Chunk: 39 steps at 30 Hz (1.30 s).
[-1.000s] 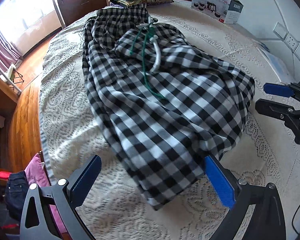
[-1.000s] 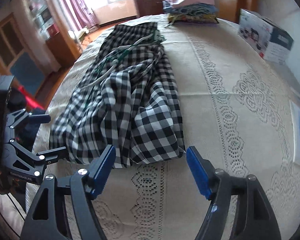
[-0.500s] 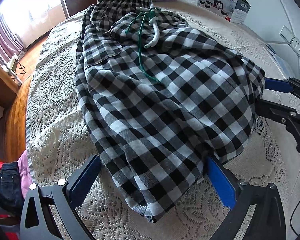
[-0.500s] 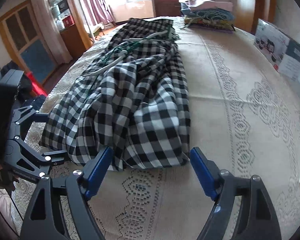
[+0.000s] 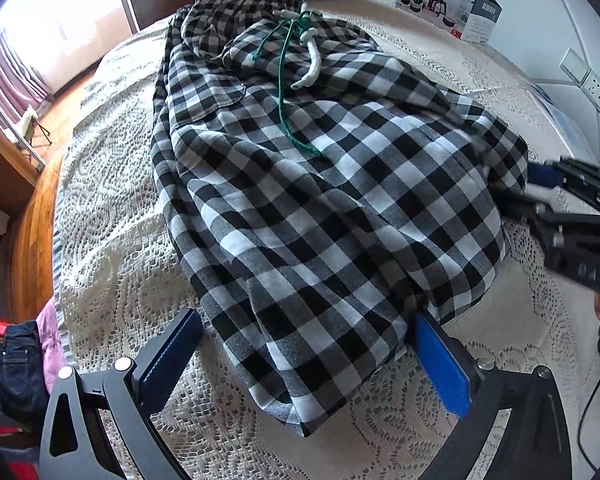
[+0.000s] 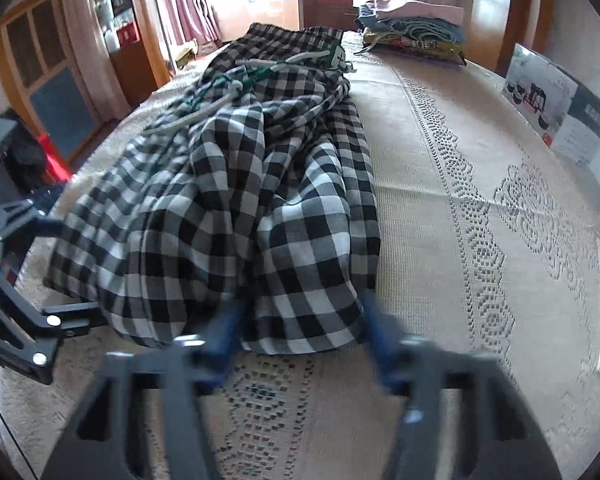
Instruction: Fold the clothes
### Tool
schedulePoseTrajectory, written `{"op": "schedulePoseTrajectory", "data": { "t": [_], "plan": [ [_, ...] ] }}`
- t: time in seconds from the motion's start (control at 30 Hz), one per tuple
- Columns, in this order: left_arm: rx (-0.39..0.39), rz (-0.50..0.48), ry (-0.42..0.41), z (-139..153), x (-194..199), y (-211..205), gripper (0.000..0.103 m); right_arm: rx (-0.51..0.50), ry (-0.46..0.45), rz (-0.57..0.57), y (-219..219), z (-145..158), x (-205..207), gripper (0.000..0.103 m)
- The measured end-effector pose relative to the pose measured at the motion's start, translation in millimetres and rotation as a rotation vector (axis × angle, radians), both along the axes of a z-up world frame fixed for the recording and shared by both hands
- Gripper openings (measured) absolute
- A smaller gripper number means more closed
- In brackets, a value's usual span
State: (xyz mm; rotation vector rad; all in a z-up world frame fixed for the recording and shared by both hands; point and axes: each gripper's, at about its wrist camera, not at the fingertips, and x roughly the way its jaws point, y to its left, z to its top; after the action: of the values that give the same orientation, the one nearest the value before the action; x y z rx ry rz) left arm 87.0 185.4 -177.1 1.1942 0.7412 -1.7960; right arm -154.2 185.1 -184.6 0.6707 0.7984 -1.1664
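A black-and-white checked garment (image 5: 308, 184) with green and white drawstrings lies lengthwise on a bed with a cream lace cover (image 5: 112, 240). My left gripper (image 5: 304, 356) is open, its blue pads on either side of the garment's near corner. My right gripper (image 6: 304, 336) is open and blurred by motion, its pads straddling the garment's near hem (image 6: 296, 320). In the left wrist view the right gripper (image 5: 540, 188) reaches into the cloth's right edge. In the right wrist view the left gripper (image 6: 60, 316) sits at the cloth's left edge.
A stack of folded clothes (image 6: 412, 28) lies at the far end of the bed. A printed cardboard box (image 5: 448, 4) stands by the wall. Wall sockets (image 5: 592, 80) are on the right. Clothes (image 5: 20, 356) lie off the bed's left side. Lace cover lies to the garment's right (image 6: 480, 200).
Both grippers have moved forward to the garment's near end. The cloth now lies between the pads of each gripper. The right gripper is still moving.
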Motion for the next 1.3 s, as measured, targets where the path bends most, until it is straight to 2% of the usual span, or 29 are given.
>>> {"op": "schedulePoseTrajectory", "data": {
  "t": [0.03,0.07,0.1,0.13,0.3,0.43,0.5,0.67,0.77,0.87,1.0,1.1,1.2,1.3],
  "plan": [
    [0.004,0.001,0.002,0.9,0.5,-0.6,0.091,0.001,-0.009,-0.011,0.7,0.9,-1.6,0.025],
    [-0.003,-0.014,0.017,5.6,0.0,1.2,0.081,0.003,-0.018,-0.026,1.1,0.9,-3.9,0.021],
    [-0.009,-0.029,0.031,10.1,-0.9,2.7,0.056,0.007,-0.035,-0.035,1.5,0.8,-5.2,0.017],
    [-0.008,-0.050,0.040,12.6,-4.8,1.7,0.041,0.015,-0.058,-0.043,1.6,1.1,-5.4,0.011],
    [-0.013,-0.095,0.059,25.4,1.7,2.7,0.016,0.026,-0.156,-0.068,9.2,15.3,2.8,0.007],
    [-0.026,-0.134,0.084,49.4,20.4,7.1,0.013,0.041,-0.196,-0.063,26.1,35.1,14.0,0.006],
    [-0.026,-0.192,0.093,65.5,31.1,21.4,0.013,0.056,-0.221,-0.071,35.7,44.3,19.3,0.006],
    [0.026,-0.263,0.108,86.2,60.9,30.9,0.013,0.106,-0.269,-0.066,63.0,68.9,39.8,0.006],
    [0.040,-0.260,0.143,99.8,70.4,5.5,0.013,0.081,-0.247,-0.068,52.1,89.1,49.3,0.006],
    [0.024,-0.271,0.176,122.9,72.9,-18.2,0.013,0.020,-0.221,-0.082,21.5,114.5,55.0,0.006],
    [-0.032,-0.269,0.210,151.8,62.1,-84.6,0.013,-0.065,-0.219,-0.124,-35.2,147.8,54.1,0.006],
    [-0.019,-0.258,0.232,155.5,49.4,-151.9,0.013,-0.073,-0.229,-0.168,-86.0,155.0,47.1,0.006],
    [0.020,-0.274,0.224,141.3,30.3,-216.1,0.013,-0.033,-0.224,-0.223,-141.2,143.3,38.1,0.006],
    [0.075,-0.278,0.188,113.7,12.2,-271.1,0.015,0.044,-0.245,-0.283,-196.4,111.9,25.2,0.007]
  ]
}}
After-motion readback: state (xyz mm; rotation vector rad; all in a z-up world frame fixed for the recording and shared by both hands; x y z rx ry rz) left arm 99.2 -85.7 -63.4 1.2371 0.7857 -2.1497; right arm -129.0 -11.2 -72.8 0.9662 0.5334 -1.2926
